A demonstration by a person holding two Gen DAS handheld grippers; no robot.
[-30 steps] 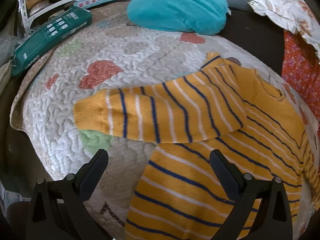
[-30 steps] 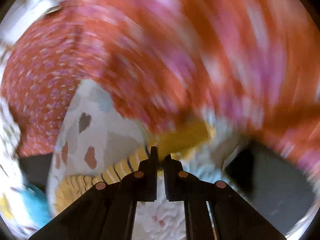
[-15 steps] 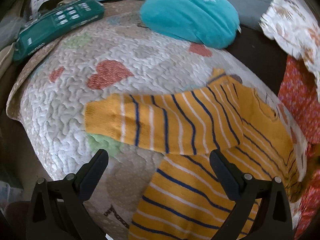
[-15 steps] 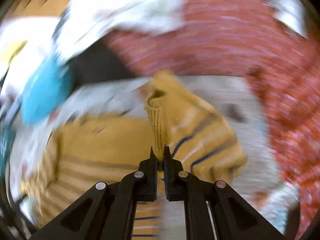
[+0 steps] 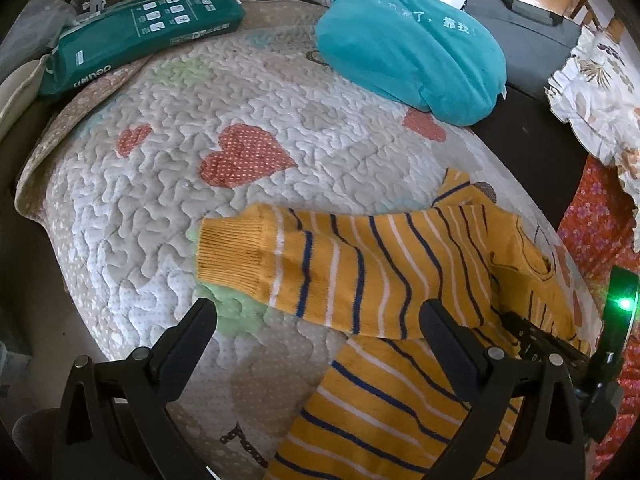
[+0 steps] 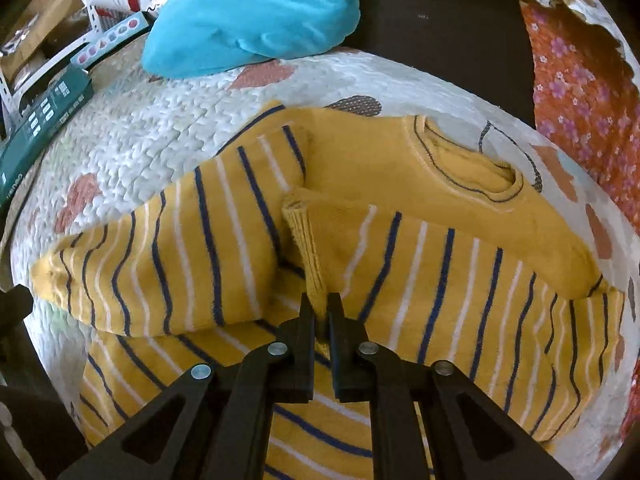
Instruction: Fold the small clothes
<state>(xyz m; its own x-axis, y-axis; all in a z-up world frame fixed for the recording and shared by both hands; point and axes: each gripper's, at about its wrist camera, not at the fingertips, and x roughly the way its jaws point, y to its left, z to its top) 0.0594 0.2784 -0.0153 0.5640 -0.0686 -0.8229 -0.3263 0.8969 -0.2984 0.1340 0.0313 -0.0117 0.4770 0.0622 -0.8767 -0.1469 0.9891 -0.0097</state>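
Note:
A small yellow sweater with blue and white stripes lies on the quilted mat. One sleeve lies folded across its body toward the left. My right gripper is shut on the ribbed cuff of the other sleeve, held over the middle of the sweater. In the left wrist view the folded sleeve lies ahead of my left gripper, which stands open above the mat with nothing between its fingers. The right gripper's body with a green light shows at that view's right edge.
A turquoise pillow rests at the mat's far side. A dark green package lies at the far left. A grey case and red floral cloth border the right side. The quilt has bare room left of the sweater.
My right gripper swept fast from the red floral cloth side over to the sweater's middle, carrying the sleeve cuff with it. The left gripper drifted a little, staying open.

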